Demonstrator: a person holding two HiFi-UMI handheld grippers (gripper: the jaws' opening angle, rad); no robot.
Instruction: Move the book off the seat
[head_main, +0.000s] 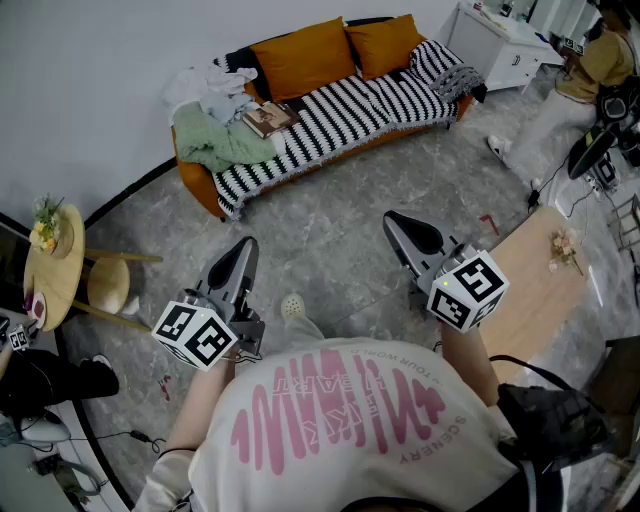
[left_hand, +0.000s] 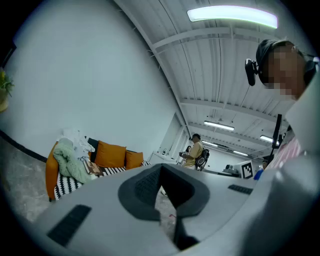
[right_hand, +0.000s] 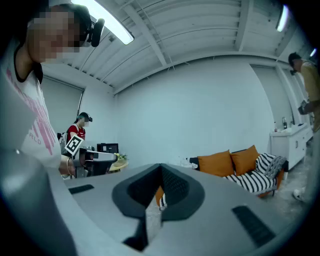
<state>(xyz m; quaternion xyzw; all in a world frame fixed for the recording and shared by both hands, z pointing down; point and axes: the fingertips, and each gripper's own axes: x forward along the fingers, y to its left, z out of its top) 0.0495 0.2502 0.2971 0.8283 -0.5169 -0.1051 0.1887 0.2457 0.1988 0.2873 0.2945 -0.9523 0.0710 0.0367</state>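
A brown book (head_main: 268, 119) lies on the seat of an orange sofa (head_main: 196, 185) covered by a black-and-white striped throw, beside a green blanket (head_main: 215, 140). In the left gripper view the book (left_hand: 94, 167) shows far off at the left. My left gripper (head_main: 240, 262) and right gripper (head_main: 408, 232) are held level over the grey floor, well short of the sofa. Both are shut with nothing in them. Their jaws meet at the tips in the left gripper (left_hand: 162, 172) and right gripper (right_hand: 161, 172) views. The right gripper view shows the sofa (right_hand: 250, 175) but no book.
Two orange cushions (head_main: 305, 55) lean on the sofa back. A round wooden table with flowers (head_main: 55, 265) and a stool (head_main: 108, 285) stand left. A rectangular wooden table (head_main: 540, 280) is at my right. A white cabinet (head_main: 500, 45) and a person (head_main: 590, 70) are far right.
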